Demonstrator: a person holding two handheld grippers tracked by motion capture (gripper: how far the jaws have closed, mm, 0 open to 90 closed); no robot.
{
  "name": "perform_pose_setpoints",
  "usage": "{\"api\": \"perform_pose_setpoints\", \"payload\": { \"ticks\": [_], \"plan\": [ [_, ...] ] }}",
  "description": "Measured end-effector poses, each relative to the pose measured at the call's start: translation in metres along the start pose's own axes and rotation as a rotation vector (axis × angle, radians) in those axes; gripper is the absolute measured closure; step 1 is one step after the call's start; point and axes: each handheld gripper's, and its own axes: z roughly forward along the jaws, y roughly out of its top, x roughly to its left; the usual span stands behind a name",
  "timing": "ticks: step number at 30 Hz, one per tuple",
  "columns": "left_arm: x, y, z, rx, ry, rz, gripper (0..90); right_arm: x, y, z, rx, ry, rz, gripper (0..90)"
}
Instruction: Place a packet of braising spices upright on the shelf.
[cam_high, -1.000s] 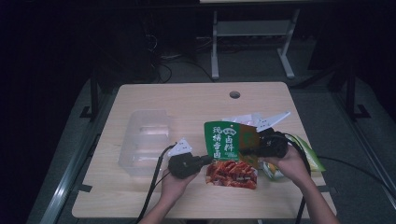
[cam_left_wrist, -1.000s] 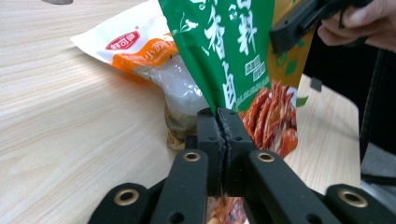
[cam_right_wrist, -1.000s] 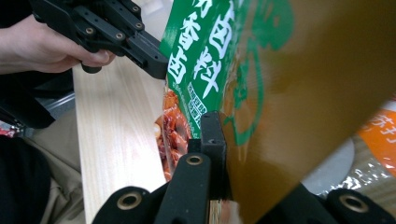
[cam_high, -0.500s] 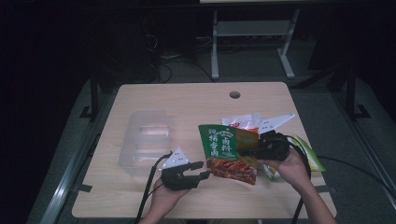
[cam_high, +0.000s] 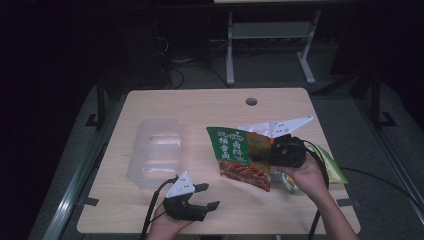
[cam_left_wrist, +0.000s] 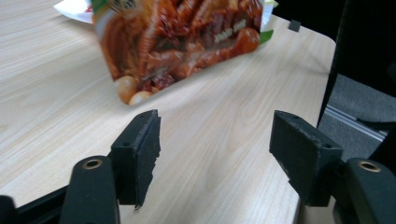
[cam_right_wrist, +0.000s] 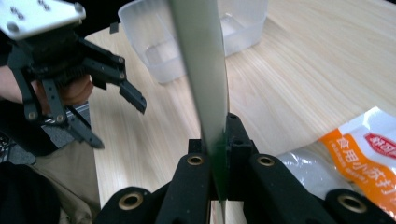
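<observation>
A light wooden table (cam_high: 200, 107) with a round cable hole (cam_high: 251, 101) near its far edge carries everything. Left of centre stands a clear plastic compartment container (cam_high: 155, 150), empty as far as the dim high view lets one judge. Right of centre, a green and red seasoning packet (cam_high: 240, 157) printed with a spicy dish is held tilted, its upper right edge pinched in the right gripper (cam_high: 265, 156). The right gripper view shows those jaws clamped tight on the thin edge of the packet (cam_right_wrist: 205, 84). Under and beyond the right hand (cam_high: 302, 175) lie more packets, one white with an orange label (cam_right_wrist: 362, 149), one with a yellow-green edge (cam_high: 332, 167). At the near edge, left of the packet, the left gripper (cam_high: 210, 196) is released; its jaws have just been opening and nothing sits between its pads (cam_left_wrist: 142, 149), with the packet's lower corner (cam_left_wrist: 177, 51) just beyond them.
</observation>
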Motion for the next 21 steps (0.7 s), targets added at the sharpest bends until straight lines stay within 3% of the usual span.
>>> {"api": "perform_pose_setpoints", "payload": {
  "ticks": [4,9,17,21],
  "plan": [
    [0.002,-0.002,-0.001,0.004,-0.01,-0.001,29.3,0.003,0.008,0.0,-0.005,0.001,-0.006,89.5],
    [0.008,-0.009,0.0,-0.005,-0.012,-0.041,24.7,-0.001,0.016,0.0,-0.018,0.003,0.002,89.5],
    [0.005,-0.009,0.0,-0.006,0.018,-0.003,23.2,-0.003,0.033,0.005,-0.013,-0.004,-0.012,89.4],
    [0.004,-0.009,-0.001,-0.018,0.028,-0.009,23.2,-0.001,0.041,0.01,-0.006,0.003,-0.023,89.4]
  ]
}}
